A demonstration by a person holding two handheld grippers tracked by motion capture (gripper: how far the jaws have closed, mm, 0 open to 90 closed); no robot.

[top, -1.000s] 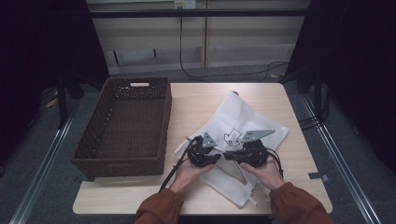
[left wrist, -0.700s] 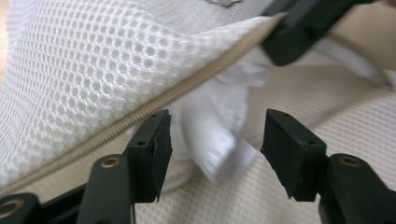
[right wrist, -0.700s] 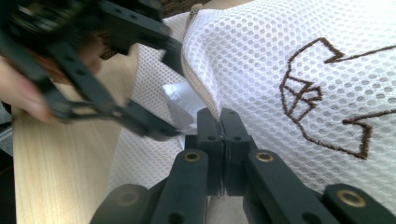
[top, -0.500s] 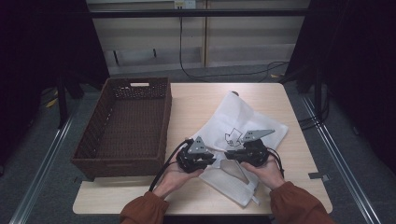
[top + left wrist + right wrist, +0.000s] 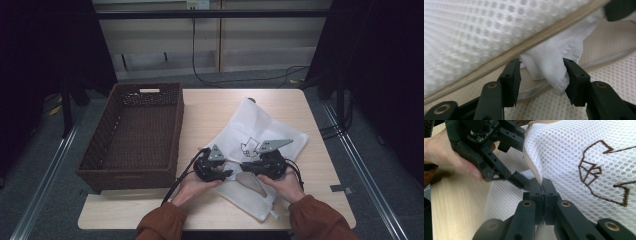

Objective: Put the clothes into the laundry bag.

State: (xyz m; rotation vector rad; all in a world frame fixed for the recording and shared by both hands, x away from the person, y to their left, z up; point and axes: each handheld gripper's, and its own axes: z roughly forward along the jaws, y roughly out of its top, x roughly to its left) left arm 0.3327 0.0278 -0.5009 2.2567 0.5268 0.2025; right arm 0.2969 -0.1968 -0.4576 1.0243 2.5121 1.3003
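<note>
- Near the front edge of the pale wooden table (image 5: 210, 107), two hands side by side, forearms in rust-brown sleeves entering from the near side.
- Left hand (image 5: 192, 184) cupped under the left gripper (image 5: 226, 173), jaws pointing right toward the other gripper, grey three-cornered plate on top.
- Right hand (image 5: 285, 184) holding the right gripper (image 5: 243, 166), jaws pointing left, its grey plate tilted up to the right.
- Left gripper (image 5: 541, 72) with jaws parted, just been opening; a fold of plain white cloth (image 5: 549, 66) hanging between the pads, touching the right-hand pad, clear of the left-hand one.
- Right gripper (image 5: 541, 186) clamped tight on the beige zipper edge (image 5: 532, 167) of the white mesh laundry bag (image 5: 574, 150), lifting that edge off the lower layer.
- White mesh laundry bag (image 5: 260, 135) lying flat on the right half of the table, far corner toward the far edge, near end between the two hands, brown outline embroidery (image 5: 599, 170) on its upper face.
- Dark brown woven wicker basket (image 5: 172, 145), rectangular, standing on the left half of the table, just beside the left hand.
- Count: two grippers, two hands, one mesh bag, one white cloth, one basket, one table.
</note>
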